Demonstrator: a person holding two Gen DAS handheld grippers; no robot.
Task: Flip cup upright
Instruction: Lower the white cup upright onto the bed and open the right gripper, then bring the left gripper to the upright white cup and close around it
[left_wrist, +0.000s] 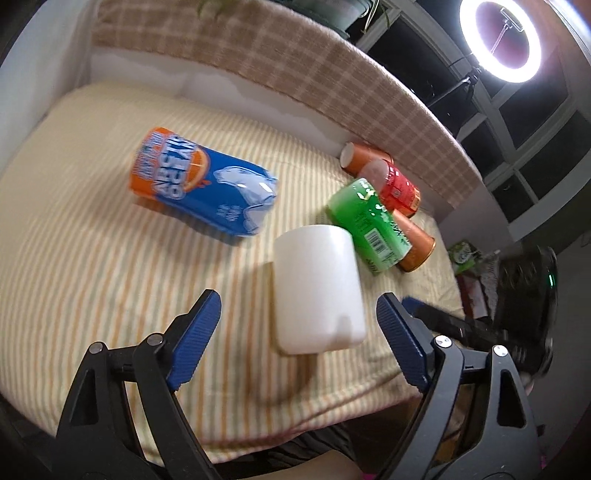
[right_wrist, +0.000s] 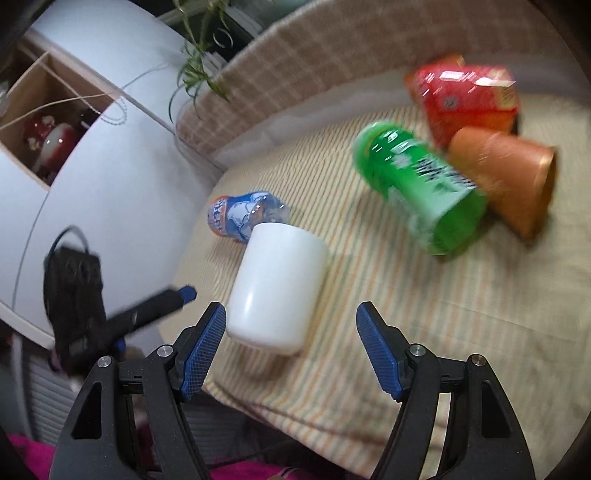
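A white cup (left_wrist: 318, 288) is seen lying on its side near the front edge of a striped cloth (left_wrist: 92, 258), closed base turned toward the cameras. The left gripper (left_wrist: 299, 314) is held wide open, its blue pads (left_wrist: 197, 334) spread to either side of the cup with clear gaps between; nothing is gripped. From the right wrist view the cup (right_wrist: 277, 288) is shown just ahead of the right gripper (right_wrist: 291, 332), also wide open and empty, with its left pad (right_wrist: 205, 350) close beside the cup's base, though contact cannot be made out through the blur. The other gripper's blue tip is caught at the edge of each view.

Farther back on the cloth, a blue and orange can (left_wrist: 203, 186) is seen on its side, well apart from the cup. To the right, a green can (left_wrist: 369, 225) lies just beside the cup, with a red can (left_wrist: 397, 186) and two orange cups (left_wrist: 415, 242) clustered against it. A checked cloth (left_wrist: 295, 66) is draped along the raised ledge behind, and a lit ring light (left_wrist: 500, 38) stands at upper right. Both views are softened by motion blur.
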